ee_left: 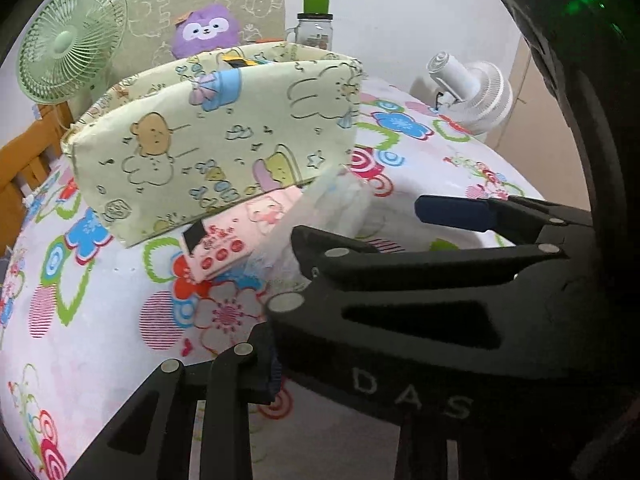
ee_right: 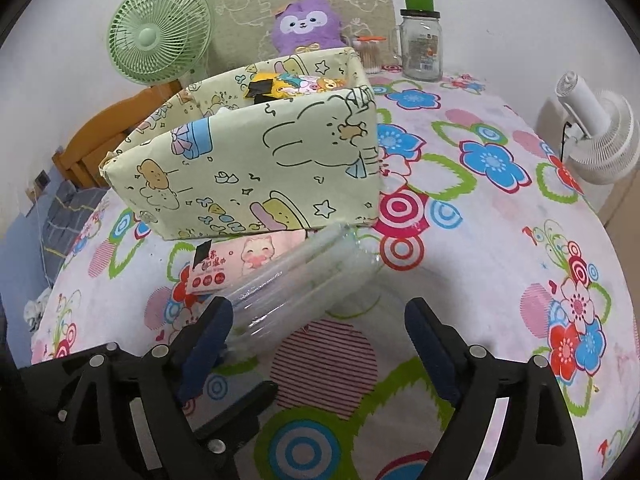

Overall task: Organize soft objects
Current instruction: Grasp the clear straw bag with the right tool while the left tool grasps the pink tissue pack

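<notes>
A pale yellow cartoon-print fabric bin [ee_right: 256, 160] stands on the flowered tablecloth; several small soft packs [ee_right: 296, 84] lie inside it. It also shows in the left wrist view [ee_left: 216, 144]. In front of it lie a pink wet-wipe pack [ee_right: 244, 260] and a clear plastic tissue pack [ee_right: 304, 276]; both also show in the left wrist view, the pink pack [ee_left: 236, 236] and the clear pack [ee_left: 332, 204]. My right gripper [ee_right: 320, 320] is open, its fingers either side of the clear pack's near end. In the left wrist view the right gripper [ee_left: 356, 220] crosses in front, open. My left gripper's own fingers are mostly hidden behind it.
A purple plush [ee_right: 306, 24], a green fan [ee_right: 160, 40], a glass jar with a green lid [ee_right: 420, 40] and a small container of swabs [ee_right: 370, 54] stand at the back. A white fan [ee_right: 596, 136] is at the right edge. A wooden chair [ee_right: 108, 132] is on the left.
</notes>
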Demonstrator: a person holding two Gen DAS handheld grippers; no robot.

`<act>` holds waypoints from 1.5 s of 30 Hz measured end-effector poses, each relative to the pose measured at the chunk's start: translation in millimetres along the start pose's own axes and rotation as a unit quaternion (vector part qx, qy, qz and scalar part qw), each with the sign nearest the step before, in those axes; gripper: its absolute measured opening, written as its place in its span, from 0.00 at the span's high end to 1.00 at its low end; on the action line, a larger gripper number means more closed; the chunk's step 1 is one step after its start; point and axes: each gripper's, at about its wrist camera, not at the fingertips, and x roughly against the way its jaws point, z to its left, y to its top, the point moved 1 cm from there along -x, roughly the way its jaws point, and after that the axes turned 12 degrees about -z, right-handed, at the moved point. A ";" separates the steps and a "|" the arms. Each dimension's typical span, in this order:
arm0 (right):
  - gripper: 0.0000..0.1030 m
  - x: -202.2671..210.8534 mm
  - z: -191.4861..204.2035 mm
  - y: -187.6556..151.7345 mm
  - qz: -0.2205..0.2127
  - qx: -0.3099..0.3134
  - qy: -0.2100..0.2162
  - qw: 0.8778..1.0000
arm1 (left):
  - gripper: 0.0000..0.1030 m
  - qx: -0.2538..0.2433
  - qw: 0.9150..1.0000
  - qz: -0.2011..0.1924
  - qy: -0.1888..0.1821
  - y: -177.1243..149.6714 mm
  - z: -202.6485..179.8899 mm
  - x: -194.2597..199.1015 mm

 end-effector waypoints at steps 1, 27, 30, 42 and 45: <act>0.13 0.7 -0.6 -0.4 0.000 -0.001 0.000 1.000 | 0.68 0.003 1.000 0.000 -0.004 -0.4 -1.1 -0.2; 0.13 -25.9 26.0 5.1 0.029 0.005 0.006 1.000 | 0.61 0.030 0.993 -0.004 0.114 8.5 67.7 -5.3; 0.14 -30.7 25.0 6.5 0.029 0.001 -0.002 1.000 | 0.61 0.030 0.995 -0.003 0.099 9.6 66.6 -11.8; 0.79 -28.5 4.8 11.6 0.012 -0.006 -0.015 1.000 | 0.34 0.015 0.997 -0.010 0.074 21.2 51.7 -24.6; 0.80 -26.7 -0.3 11.4 0.010 -0.011 -0.014 1.000 | 0.30 0.003 0.997 -0.013 0.078 24.3 46.8 -28.7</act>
